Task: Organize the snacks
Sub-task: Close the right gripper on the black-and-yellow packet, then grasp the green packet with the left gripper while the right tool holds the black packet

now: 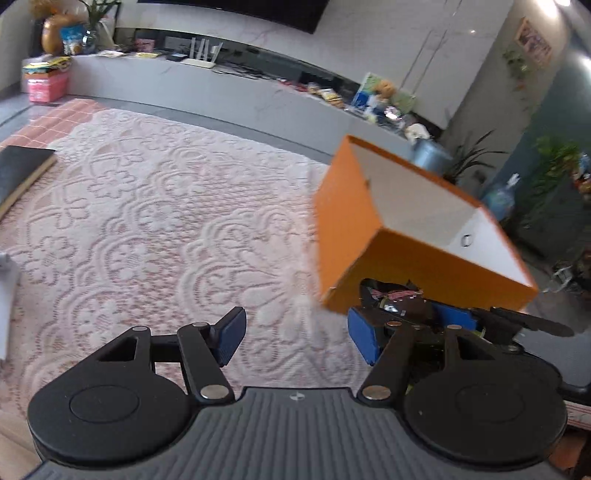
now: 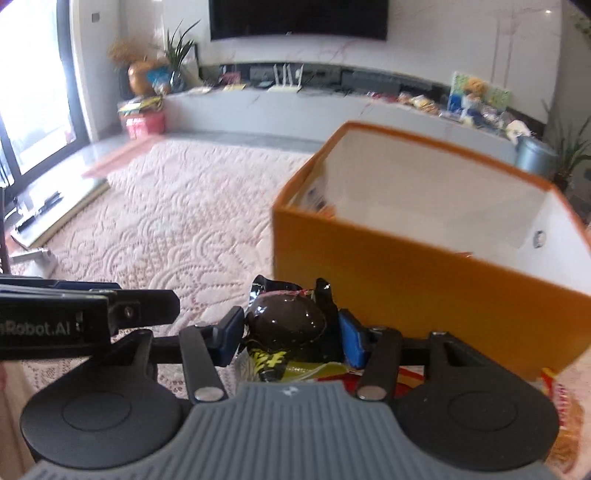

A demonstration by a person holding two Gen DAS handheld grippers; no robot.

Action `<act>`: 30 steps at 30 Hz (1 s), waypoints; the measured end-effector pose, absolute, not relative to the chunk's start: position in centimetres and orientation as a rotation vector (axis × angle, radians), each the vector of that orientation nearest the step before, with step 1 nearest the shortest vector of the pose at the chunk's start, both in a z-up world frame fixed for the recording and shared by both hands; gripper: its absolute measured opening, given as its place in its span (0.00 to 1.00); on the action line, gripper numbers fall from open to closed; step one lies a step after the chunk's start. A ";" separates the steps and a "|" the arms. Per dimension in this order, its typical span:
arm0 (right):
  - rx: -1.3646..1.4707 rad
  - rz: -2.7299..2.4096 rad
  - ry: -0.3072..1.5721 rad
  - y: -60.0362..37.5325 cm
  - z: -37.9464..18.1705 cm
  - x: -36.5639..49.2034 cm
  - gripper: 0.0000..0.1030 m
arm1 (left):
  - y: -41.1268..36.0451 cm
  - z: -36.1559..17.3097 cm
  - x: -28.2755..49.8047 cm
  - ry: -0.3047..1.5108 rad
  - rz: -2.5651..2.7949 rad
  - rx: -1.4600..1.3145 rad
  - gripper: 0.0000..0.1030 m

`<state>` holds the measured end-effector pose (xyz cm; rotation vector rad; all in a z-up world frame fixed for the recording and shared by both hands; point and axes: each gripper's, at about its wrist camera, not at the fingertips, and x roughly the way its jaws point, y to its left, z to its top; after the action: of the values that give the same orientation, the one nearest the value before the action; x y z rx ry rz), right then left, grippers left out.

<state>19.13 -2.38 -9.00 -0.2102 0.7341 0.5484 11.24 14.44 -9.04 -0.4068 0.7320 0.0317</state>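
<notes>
Closest to me, the right gripper point(image 2: 290, 334) has its blue-padded jaws clamped on a dark snack packet point(image 2: 286, 323), a glossy brown bulge with crinkled black ends sticking up and yellow print lower down. The packet sits just in front of the near wall of the orange box point(image 2: 424, 295), close to it, though I cannot tell whether the two touch. Under that gripper's right side lies a red and yellow wrapper point(image 2: 557, 398) on the cloth (blurred, so its print is unreadable).

The left gripper point(image 1: 295, 334) is just beside the right one, on its left, with its jaws apart and nothing between them but lace. From its camera the right gripper point(image 1: 402, 314) shows at the lower right, with the same dark packet pressed against the box's orange wall point(image 1: 343, 229).

The box stands open-topped on the table point(image 1: 147, 221), which is covered with a pale pink lace cloth. Its inside is white, and a printed package point(image 2: 314, 192) leans in its far-left corner.

Farther off on the left edge of the table lies a dark flat book point(image 1: 18, 173). Beyond the table runs a long white TV bench point(image 2: 295, 110) carrying a white router point(image 2: 286, 83), a pink bin point(image 2: 146, 123) beside it, and a dark screen point(image 2: 295, 18) on the wall above.
</notes>
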 end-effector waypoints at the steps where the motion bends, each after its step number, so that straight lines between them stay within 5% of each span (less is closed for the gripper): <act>1: -0.205 0.540 0.723 -3.1 -8.5 18.7 0.51 | 14.3 -9.0 11.2 0.736 0.012 -0.416 0.72; 30: -0.062 0.335 0.794 -14.6 -10.4 16.4 0.51 | 4.1 -13.5 14.8 0.926 -0.161 -0.181 0.80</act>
<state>16.36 -14.60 -10.38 -0.0622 0.7936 0.3350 14.83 4.13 -13.54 -0.1810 0.9261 -0.1610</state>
